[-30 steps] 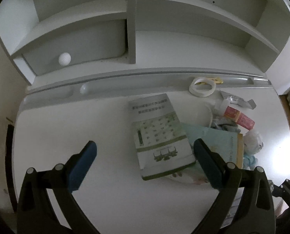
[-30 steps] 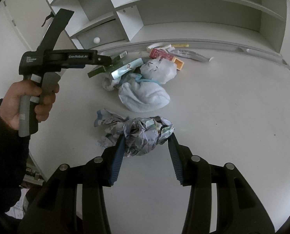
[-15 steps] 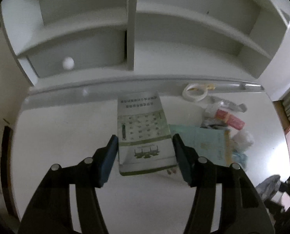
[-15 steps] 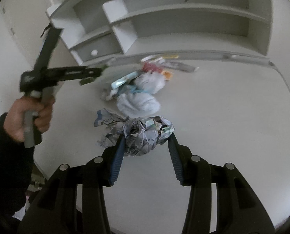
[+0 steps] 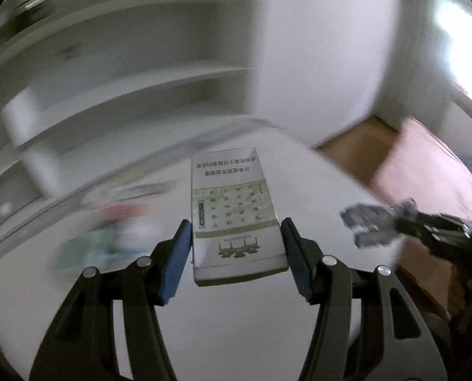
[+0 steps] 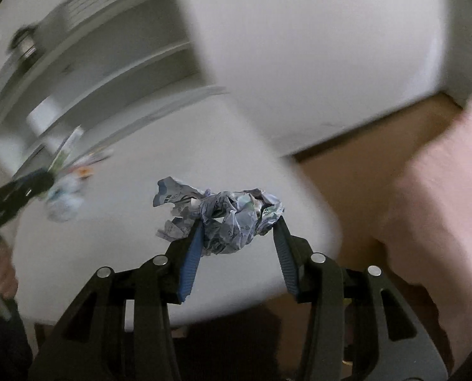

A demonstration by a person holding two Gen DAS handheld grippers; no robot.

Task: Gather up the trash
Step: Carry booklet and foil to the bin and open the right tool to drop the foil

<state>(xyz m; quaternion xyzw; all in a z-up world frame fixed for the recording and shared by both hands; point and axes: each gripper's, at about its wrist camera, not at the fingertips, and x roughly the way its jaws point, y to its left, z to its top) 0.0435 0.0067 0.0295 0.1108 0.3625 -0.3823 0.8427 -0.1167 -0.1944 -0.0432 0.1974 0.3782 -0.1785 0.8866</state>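
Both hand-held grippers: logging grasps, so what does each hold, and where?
Left hand-held gripper pinches the green-printed box by its near side edges. Right hand-held gripper clamps the crumpled paper wad across its middle.

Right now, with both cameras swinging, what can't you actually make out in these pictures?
- Left wrist view: the leftover trash pile is motion-smeared; single items can't be told apart.
- Left wrist view: small print on the green-and-white booklet is too small to read.
- Right wrist view: the crumpled paper ball shows print, illegible.
- Either view: no bin shows.
- Right wrist view: the shelves are blurred.
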